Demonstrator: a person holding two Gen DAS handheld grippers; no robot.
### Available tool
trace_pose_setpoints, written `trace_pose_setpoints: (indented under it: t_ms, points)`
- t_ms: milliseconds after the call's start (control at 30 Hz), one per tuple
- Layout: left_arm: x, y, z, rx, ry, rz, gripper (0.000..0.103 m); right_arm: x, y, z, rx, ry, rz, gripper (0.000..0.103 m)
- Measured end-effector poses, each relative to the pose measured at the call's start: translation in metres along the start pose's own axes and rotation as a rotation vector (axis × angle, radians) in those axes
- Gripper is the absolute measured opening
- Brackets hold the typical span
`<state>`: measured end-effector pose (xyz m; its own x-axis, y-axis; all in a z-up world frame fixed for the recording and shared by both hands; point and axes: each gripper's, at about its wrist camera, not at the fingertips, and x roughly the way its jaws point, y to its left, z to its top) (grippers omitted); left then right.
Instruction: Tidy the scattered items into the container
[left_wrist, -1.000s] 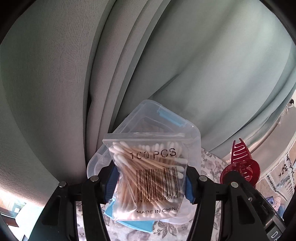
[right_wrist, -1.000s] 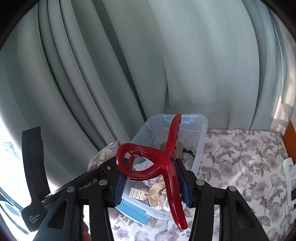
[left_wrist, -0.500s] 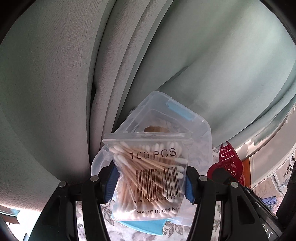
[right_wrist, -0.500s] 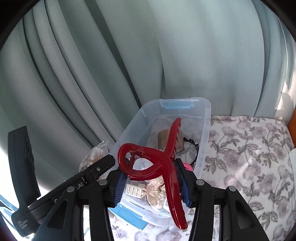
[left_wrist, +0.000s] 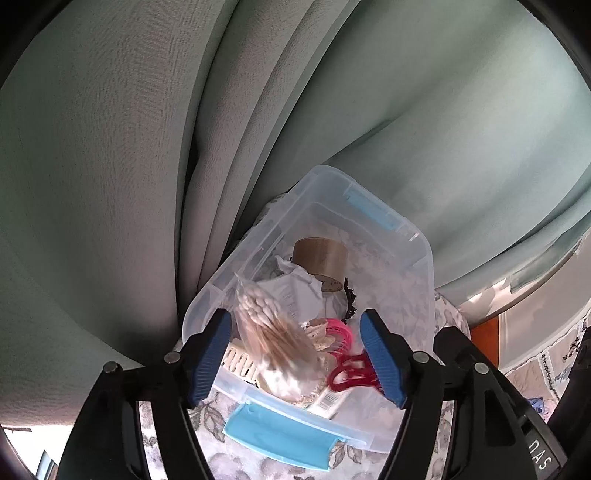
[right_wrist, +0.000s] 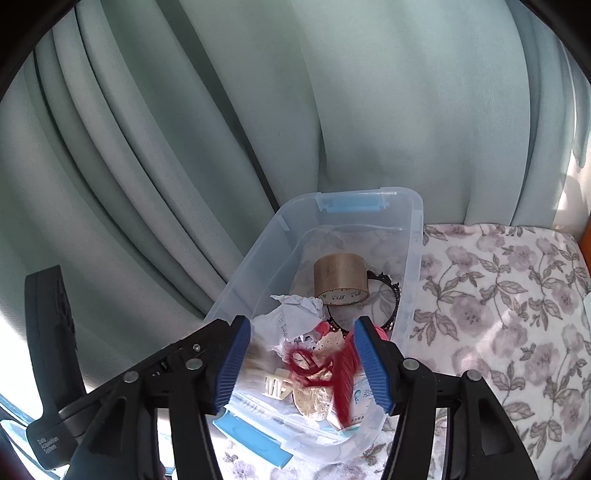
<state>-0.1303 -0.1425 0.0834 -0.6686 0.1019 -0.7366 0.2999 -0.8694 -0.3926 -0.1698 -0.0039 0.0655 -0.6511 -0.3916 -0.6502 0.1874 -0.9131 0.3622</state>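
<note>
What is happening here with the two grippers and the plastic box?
A person tidies small items into the clear box. Both jaws are opening over it. The left gripper is letting go of the bag of cotton swabs, and the right gripper is letting go of the red hair claw. Both items are blurred, dropping into the box.

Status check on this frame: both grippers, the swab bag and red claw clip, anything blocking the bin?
Left gripper and right gripper jaws opening, pads clear. Cotton swab bag and red hair clip blurred, dropping into clear bin. Nothing blocking.
</note>
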Motion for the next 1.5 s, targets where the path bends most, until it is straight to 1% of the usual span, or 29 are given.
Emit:
trace_pose_setpoints:
  t_ms: [200, 333, 433, 500, 767, 1233, 1500]
  points:
    - [-0.002, -0.002, -0.004, 0.01, 0.012, 0.011, 0.075, -0.001, -0.003, -0.002, 0.011, 0.008, -0.013, 0.065]
    - [-0.005, -0.004, -0.005, 0.017, 0.018, 0.021, 0.076, -0.002, -0.006, -0.003, 0.027, 0.022, -0.038, 0.065]
    - [-0.008, -0.006, -0.006, 0.025, 0.017, 0.025, 0.08, -0.005, -0.009, -0.003, 0.036, 0.024, -0.044, 0.065]
    - [-0.009, -0.008, -0.007, 0.032, 0.017, 0.028, 0.081, -0.007, -0.012, -0.004, 0.043, 0.021, -0.042, 0.065]
    - [-0.013, -0.021, -0.012, 0.062, 0.028, 0.061, 0.082, -0.017, -0.021, -0.009, 0.068, 0.021, -0.041, 0.067]
    - [-0.025, -0.057, -0.028, 0.151, 0.029, 0.097, 0.082, -0.047, -0.046, -0.016, 0.109, 0.004, -0.053, 0.07]
    - [-0.029, -0.081, -0.042, 0.218, 0.035, 0.121, 0.082, -0.065, -0.065, -0.019, 0.135, 0.009, -0.093, 0.073]
